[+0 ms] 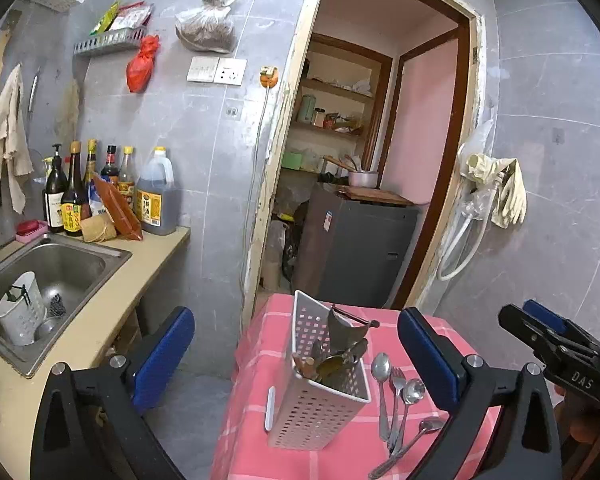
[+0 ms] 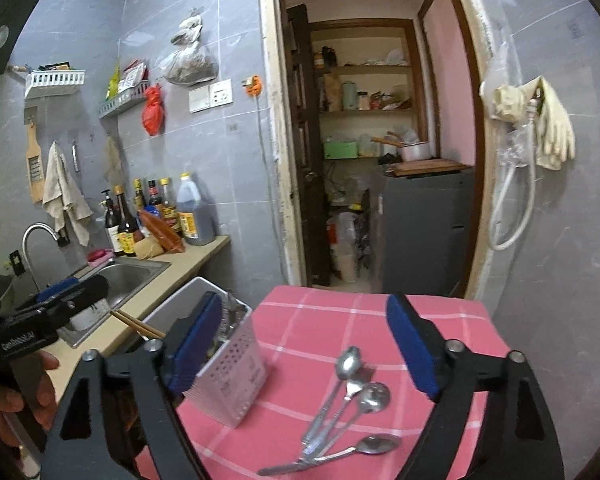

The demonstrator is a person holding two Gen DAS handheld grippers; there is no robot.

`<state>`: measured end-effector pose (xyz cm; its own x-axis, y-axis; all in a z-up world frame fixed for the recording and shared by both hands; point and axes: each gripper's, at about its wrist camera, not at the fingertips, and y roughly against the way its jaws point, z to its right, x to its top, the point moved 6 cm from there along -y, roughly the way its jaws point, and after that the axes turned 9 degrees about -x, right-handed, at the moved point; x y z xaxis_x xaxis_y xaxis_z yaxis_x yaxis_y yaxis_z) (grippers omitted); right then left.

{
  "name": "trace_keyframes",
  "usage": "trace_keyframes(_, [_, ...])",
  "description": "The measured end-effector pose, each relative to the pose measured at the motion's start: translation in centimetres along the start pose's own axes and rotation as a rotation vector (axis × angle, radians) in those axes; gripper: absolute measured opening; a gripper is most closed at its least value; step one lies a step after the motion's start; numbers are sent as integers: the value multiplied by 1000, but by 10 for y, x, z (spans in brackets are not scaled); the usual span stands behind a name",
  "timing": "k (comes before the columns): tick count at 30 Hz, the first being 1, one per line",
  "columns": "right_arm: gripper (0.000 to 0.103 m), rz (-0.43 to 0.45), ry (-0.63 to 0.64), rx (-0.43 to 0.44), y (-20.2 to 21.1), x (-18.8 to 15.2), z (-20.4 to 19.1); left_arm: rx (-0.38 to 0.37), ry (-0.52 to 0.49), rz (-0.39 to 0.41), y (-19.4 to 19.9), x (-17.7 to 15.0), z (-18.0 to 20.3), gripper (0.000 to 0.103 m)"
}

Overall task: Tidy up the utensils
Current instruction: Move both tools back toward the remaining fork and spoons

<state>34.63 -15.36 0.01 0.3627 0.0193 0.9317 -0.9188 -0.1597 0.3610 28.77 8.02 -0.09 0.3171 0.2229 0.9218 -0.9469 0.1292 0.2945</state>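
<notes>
Hovering with jaws spread wide and nothing between them, the right gripper (image 2: 308, 346) looks down on a loose bunch of spoons and a fork (image 2: 346, 404) lying flat on the pink checked tablecloth (image 2: 432, 316) — the cutlery sits at about 5 o'clock from the midpoint of the pads, bowls toward 12 o'clock, handles fanning to 7 o'clock. The left gripper (image 1: 296, 356) is likewise wide open and empty, and from its view the perforated white utensil holder (image 1: 320, 404) stands upright dead ahead at 6 o'clock, already holding a peeler and several handles, with the bunch just beside it at 3 o'clock. The right hand looks nearer the loose pieces, the left nearer the holder. The pieces overlap at the handles, so lifting one cleanly probably calls for a pinch across a shaft near the bowl end. Bare cloth lies open beyond the bowls; the table edge falls away at 9 o'clock past the holder — little margin there.
</notes>
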Motion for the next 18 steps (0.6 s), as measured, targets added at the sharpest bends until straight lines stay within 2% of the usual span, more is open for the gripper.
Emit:
trace_keyframes(1, [94,4,0,-13,4,-1,4,4,-4,3,3,0,2,103])
trace_keyframes(6, [100,18,-11,-70,18,-5,22,23,-39,0,8,-6,15,103])
trace_keyframes(18, [101,20,-37,-175,32,-22,76,48,-110,-22,9,-31,53,103])
